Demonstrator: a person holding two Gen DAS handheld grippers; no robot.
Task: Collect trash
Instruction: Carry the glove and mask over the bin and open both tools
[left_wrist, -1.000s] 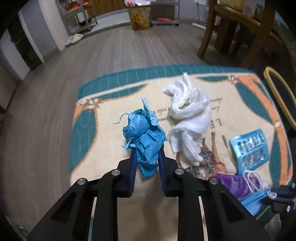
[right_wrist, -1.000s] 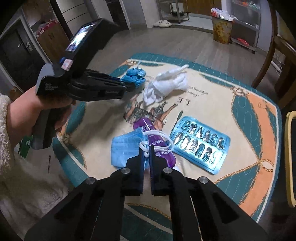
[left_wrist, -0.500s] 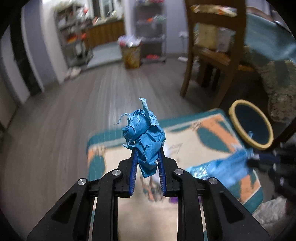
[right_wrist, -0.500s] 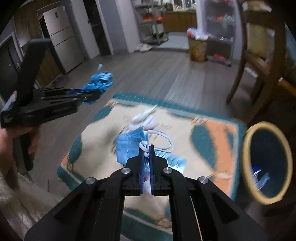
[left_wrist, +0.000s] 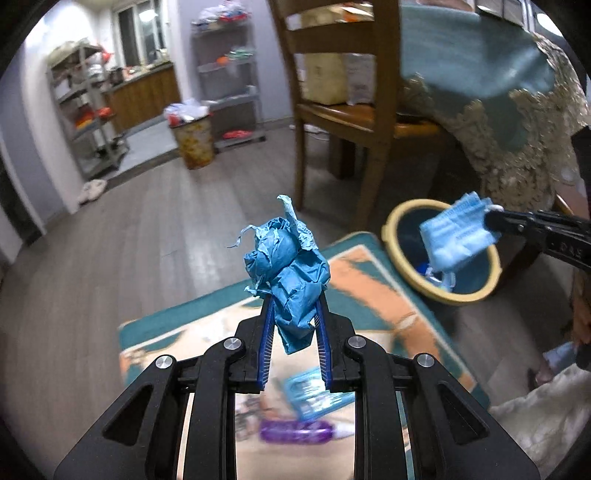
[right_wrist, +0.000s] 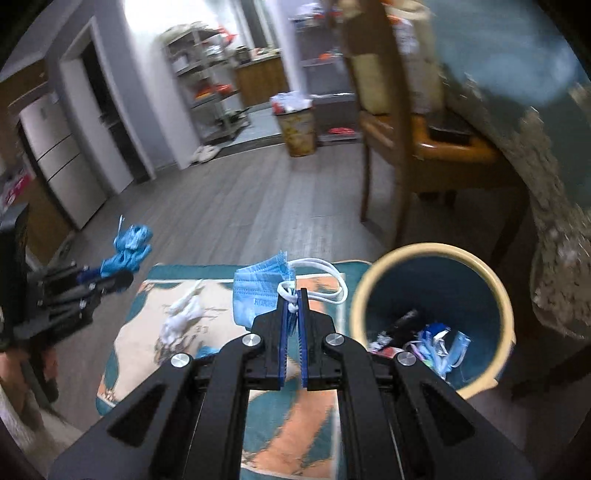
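My left gripper is shut on a crumpled blue paper wad and holds it in the air above the rug. My right gripper is shut on a blue face mask with white ear loops, held just left of the round bin. The bin has a yellow rim, a blue inside and trash at its bottom. In the left wrist view the mask hangs over the bin. The left gripper with the wad shows at the left of the right wrist view.
On the rug lie a white tissue wad, a blue blister pack and a purple wrapper. A wooden chair and a table with a lace-edged teal cloth stand behind the bin. A second trash can stands far back.
Both grippers have lifted off the rug with their loads and swung right toward the bin. The mask now hangs at the bin's rim.
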